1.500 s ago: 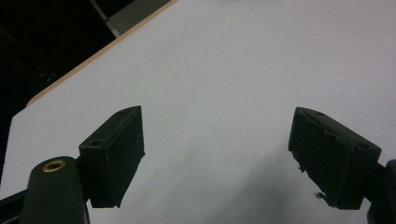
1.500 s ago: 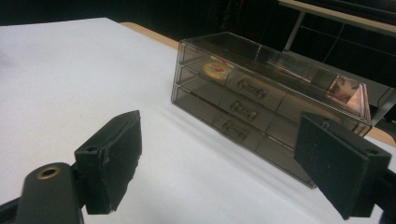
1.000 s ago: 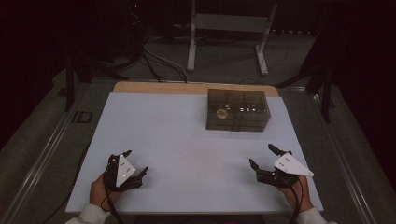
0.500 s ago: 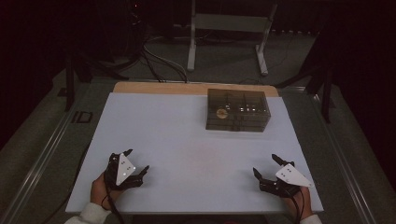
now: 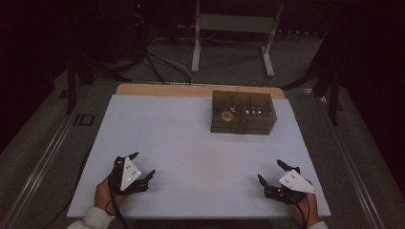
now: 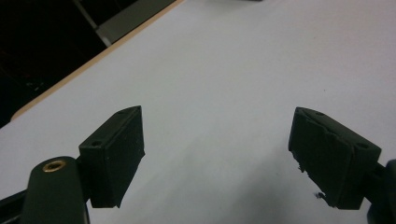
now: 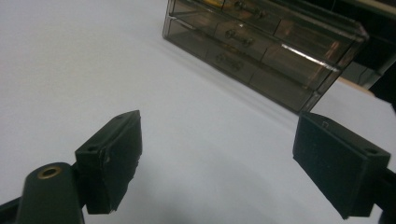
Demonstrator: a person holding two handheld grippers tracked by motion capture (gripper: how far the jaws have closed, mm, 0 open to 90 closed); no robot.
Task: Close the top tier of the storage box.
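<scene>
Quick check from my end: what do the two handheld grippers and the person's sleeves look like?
Both the left gripper and the right gripper are black, each topped by a grey three-cornered plate with small dark dots. Their jaws are blocky black pads with small holes, on arms with a brass-ringed hole. A dark cable trails from each. The sleeves are light-coloured.

A big white table (image 5: pixel 191 143) stood in a dark room. A strip of light wood (image 5: pixel 162 89) ran along its far edge, at twelve o'clock. A see-through smoky box with little drawers (image 5: pixel 243 112) sat on the table toward one o'clock, near the far edge. A small round yellow thing (image 5: pixel 227 115) showed on its left part. Past the table, a grey metal stand (image 5: pixel 234 28) stood on the floor, and dark cables (image 5: pixel 165 59) lay at eleven o'clock.
</scene>
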